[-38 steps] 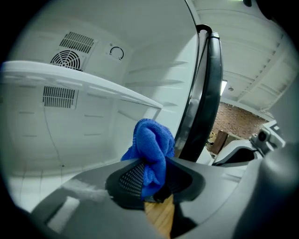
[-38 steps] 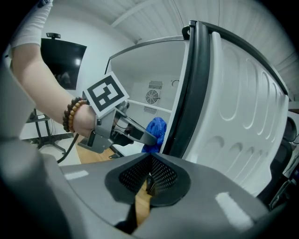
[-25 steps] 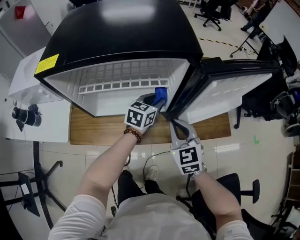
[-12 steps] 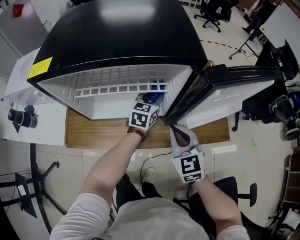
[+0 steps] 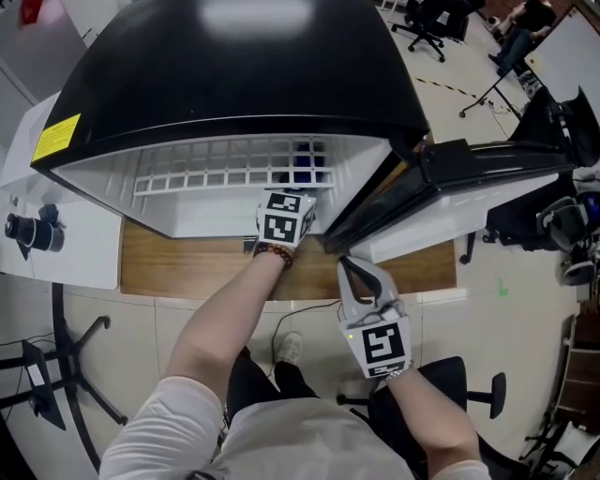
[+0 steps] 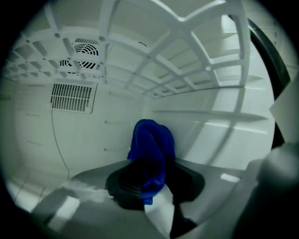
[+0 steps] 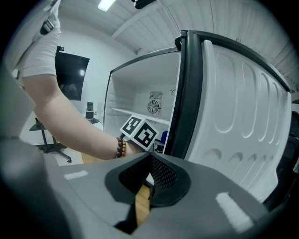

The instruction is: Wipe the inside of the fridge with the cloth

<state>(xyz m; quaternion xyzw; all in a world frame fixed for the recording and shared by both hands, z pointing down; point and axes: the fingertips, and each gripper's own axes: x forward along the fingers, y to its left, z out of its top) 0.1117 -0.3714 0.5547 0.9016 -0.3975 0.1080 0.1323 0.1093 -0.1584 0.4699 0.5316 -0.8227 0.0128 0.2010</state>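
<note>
A black fridge point(image 5: 234, 75) stands open, its door point(image 5: 450, 178) swung out to the right. My left gripper point(image 5: 302, 186) reaches in under the white wire shelf point(image 5: 225, 164), shut on a bunched blue cloth point(image 5: 305, 165). In the left gripper view the cloth point(image 6: 150, 154) rises from between the jaws of the left gripper point(image 6: 149, 186), near the fridge's right rear corner; whether it touches a wall I cannot tell. My right gripper point(image 5: 354, 267) hangs outside, just below the door's edge, shut and empty. In the right gripper view its jaws point(image 7: 149, 175) meet, with the left gripper's marker cube point(image 7: 139, 132) beyond.
The back wall carries a round fan vent point(image 6: 81, 49) and a slotted grille point(image 6: 72, 96). The fridge rests on a wooden board point(image 5: 187, 267). A white table point(image 5: 66, 253) with a black device point(image 5: 28, 230) stands at the left. Office chairs point(image 5: 427, 19) are far right.
My left gripper has pushed deeper into the fridge with the cloth, which now lies under the wire shelf. The right gripper has stayed by the door.
</note>
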